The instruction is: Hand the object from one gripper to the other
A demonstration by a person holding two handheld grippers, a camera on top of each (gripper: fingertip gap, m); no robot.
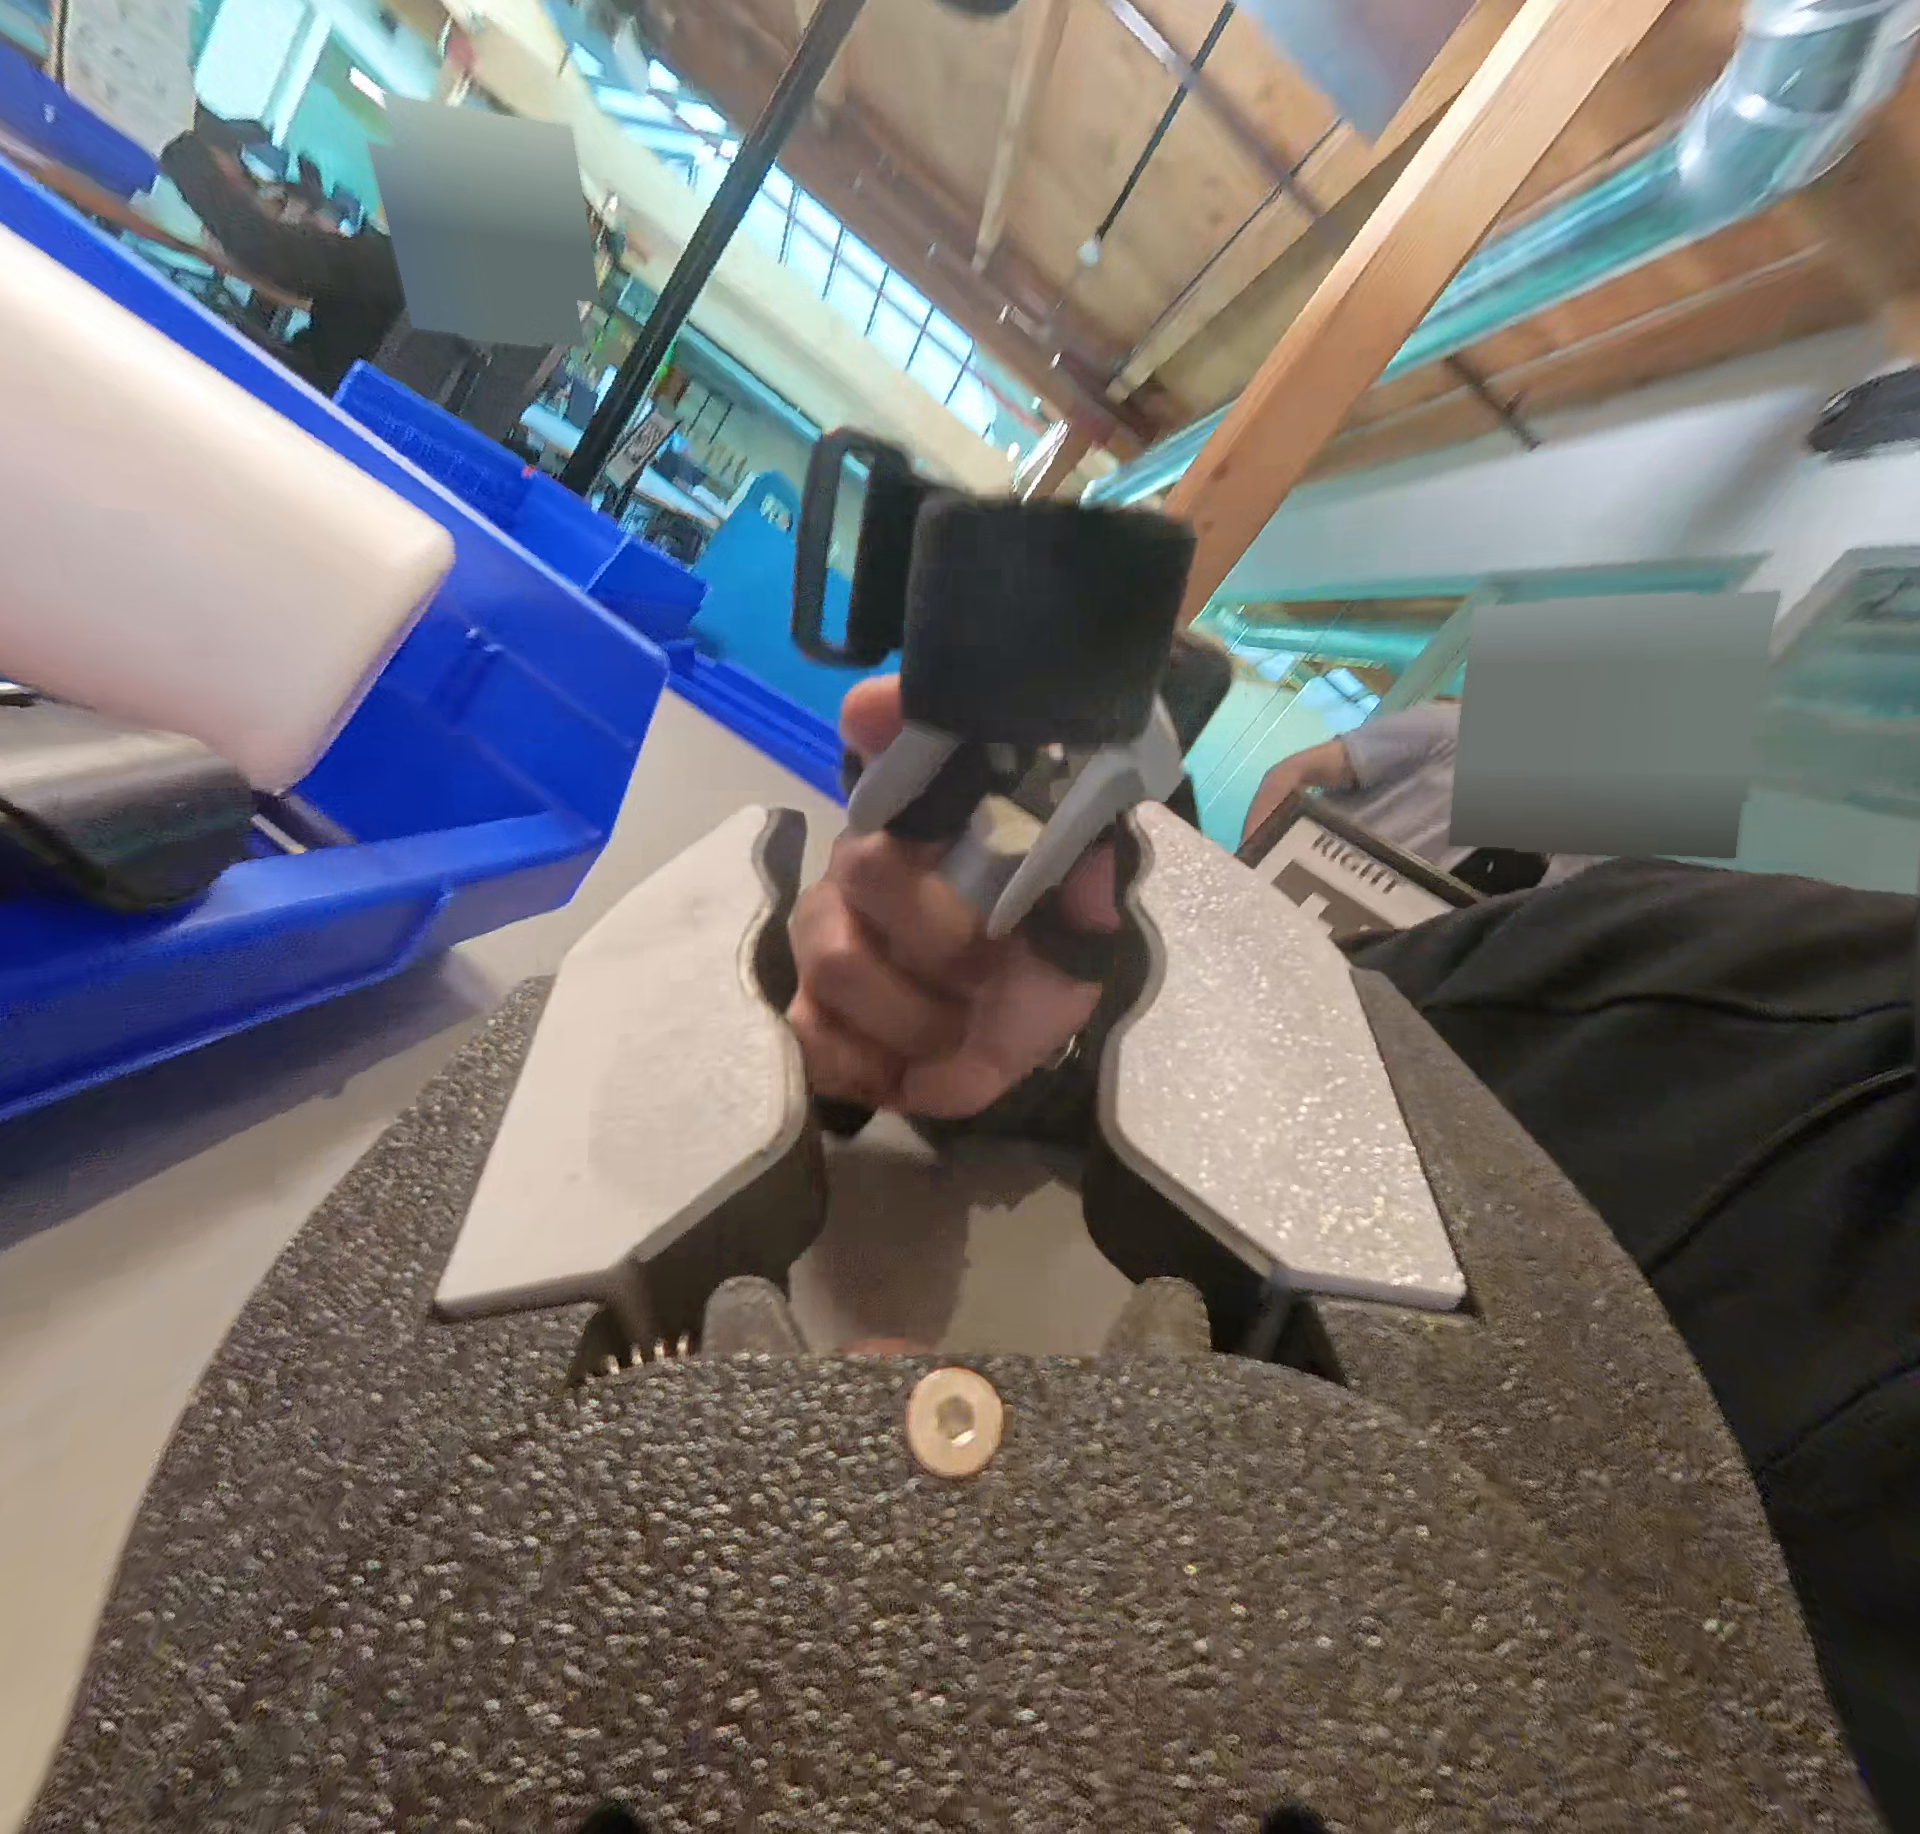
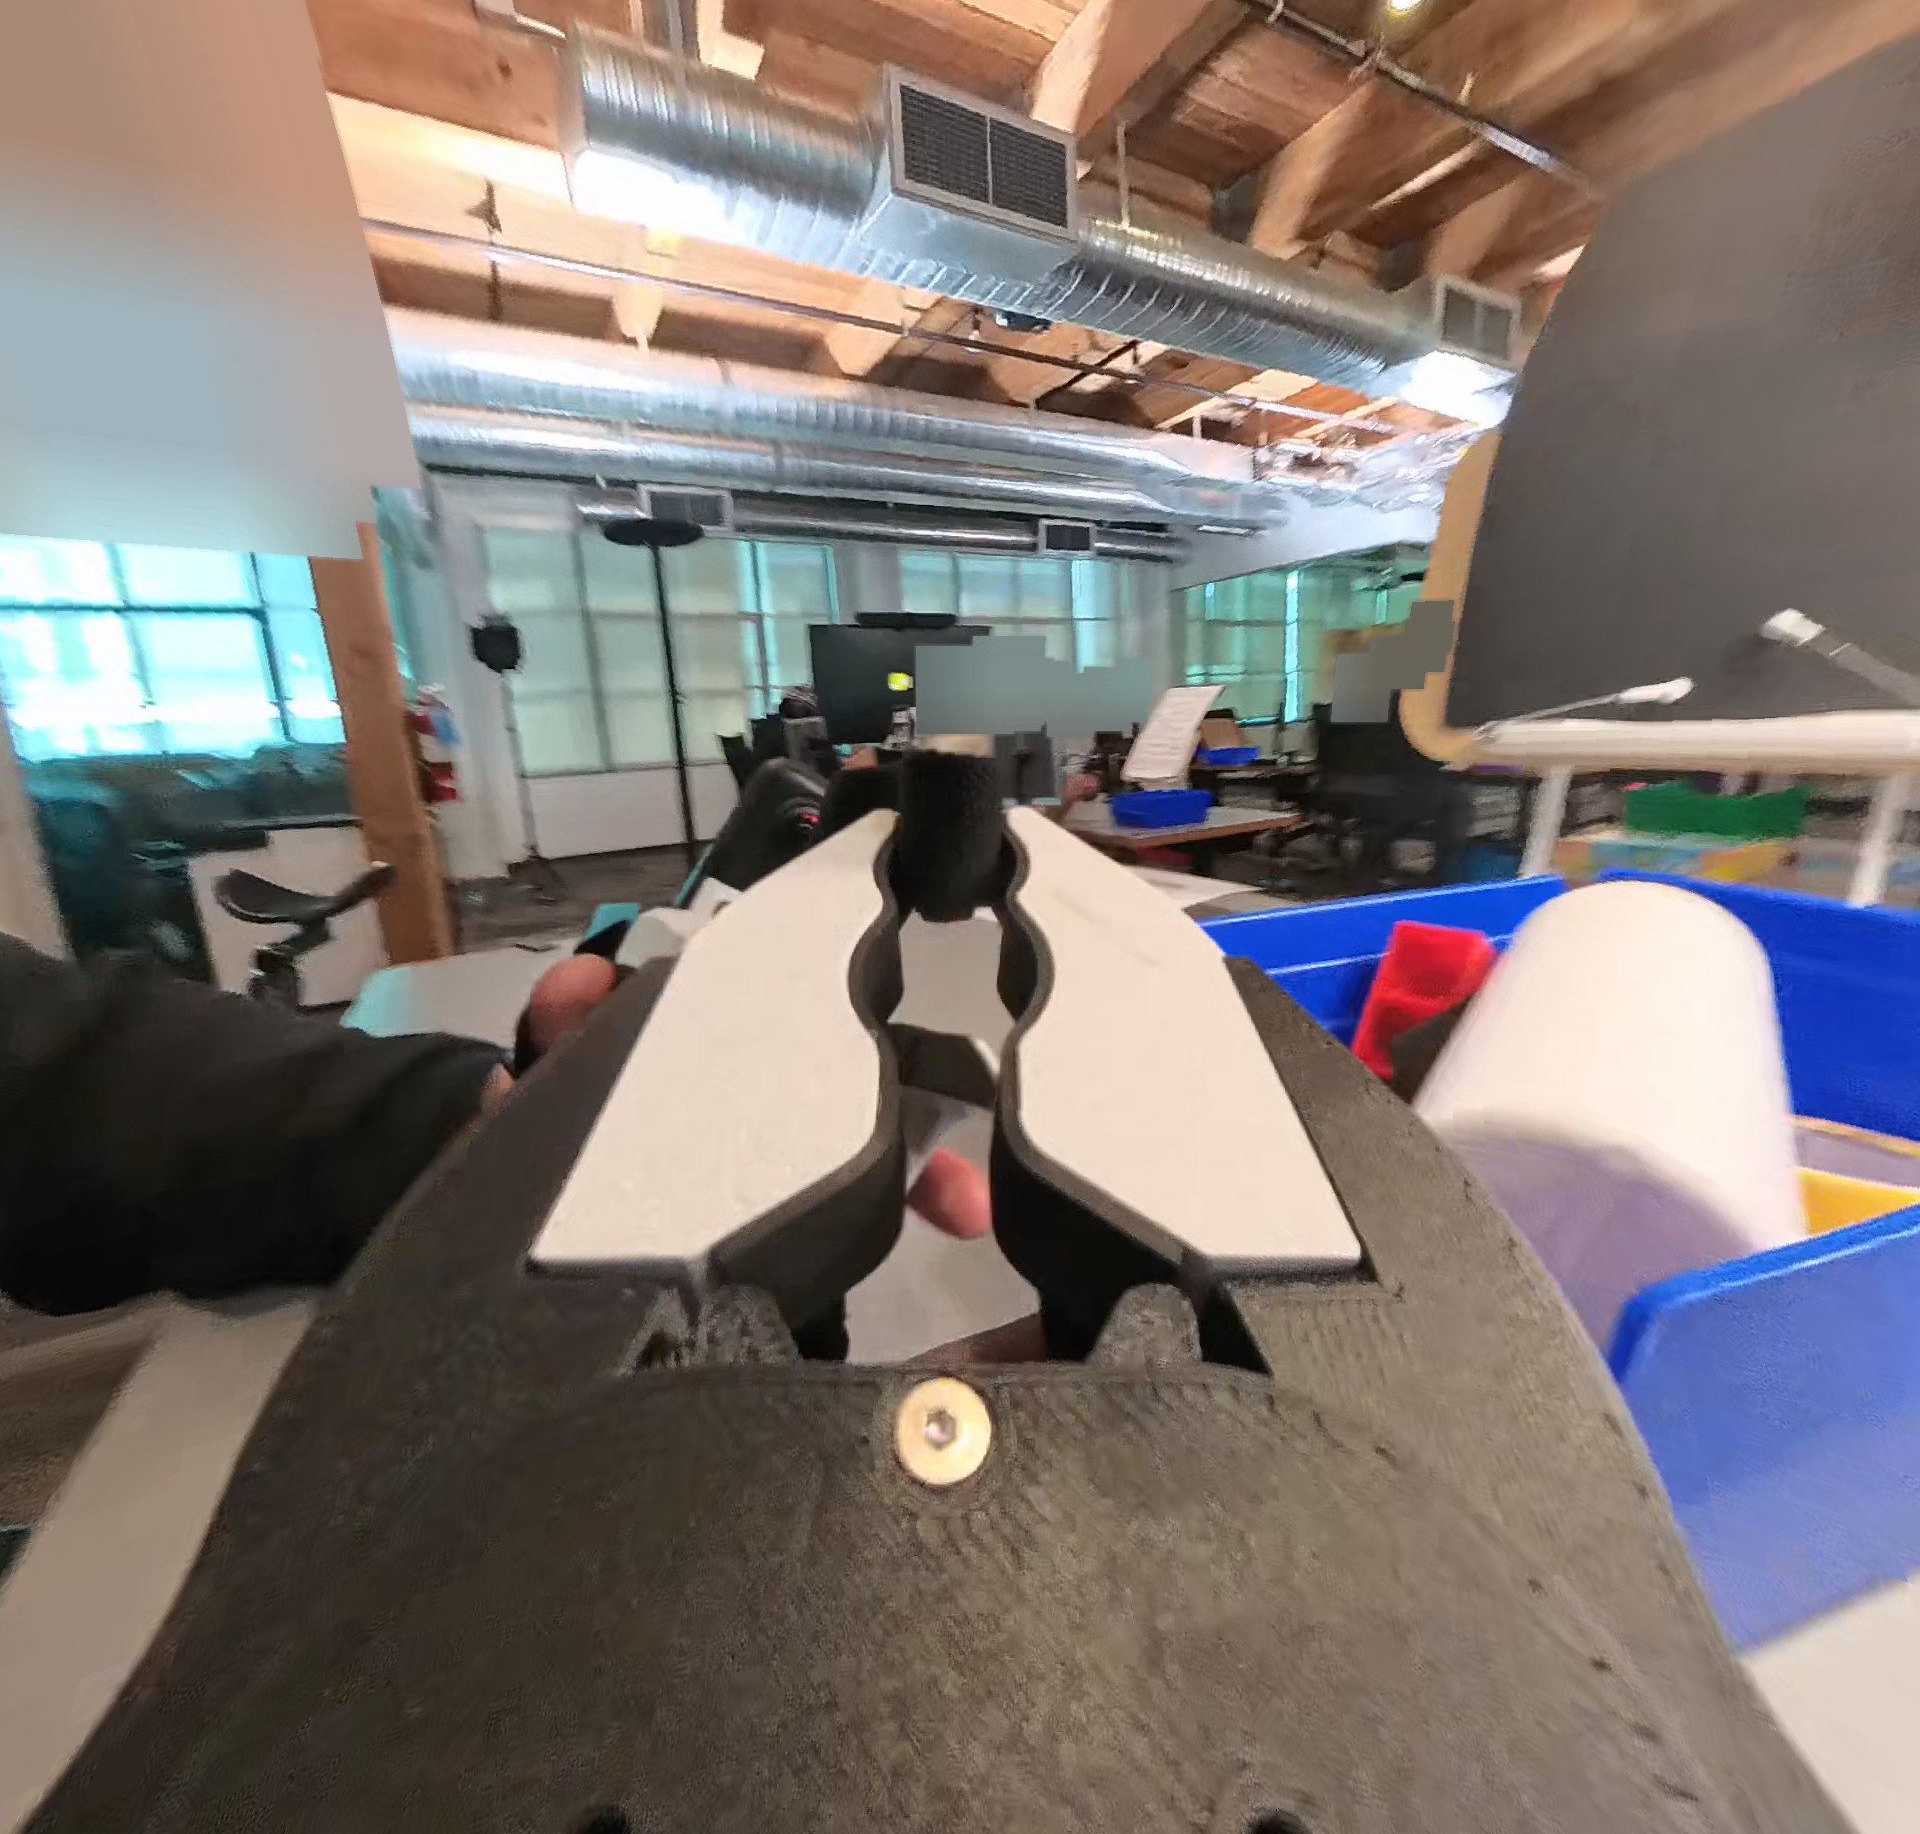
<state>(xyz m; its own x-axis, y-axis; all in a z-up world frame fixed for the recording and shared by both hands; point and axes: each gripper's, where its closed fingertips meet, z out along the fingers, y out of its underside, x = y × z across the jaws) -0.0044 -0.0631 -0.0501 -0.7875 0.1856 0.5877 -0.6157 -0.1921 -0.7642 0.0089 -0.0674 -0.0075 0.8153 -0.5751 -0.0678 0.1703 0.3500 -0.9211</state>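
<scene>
Right wrist view: we pinch a black fuzzy strap roll [image 2: 948, 844] at the right gripper [image 2: 951, 849] tips — soft, light, squashy. Left gripper [image 1: 961, 880] jaws gape, empty; grab its roll [image 1: 1044, 621], not the buckle [image 1: 836, 548].

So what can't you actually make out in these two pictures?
- Black roll, right wrist view: only a narrow part shows between the tongs; the tongs' fingers hide the rest.
- Black roll, left wrist view: motion blur smears it and its strap loop.
- Bin contents, right wrist view: a white roll covers most.
- Left tongs: open, empty.
</scene>
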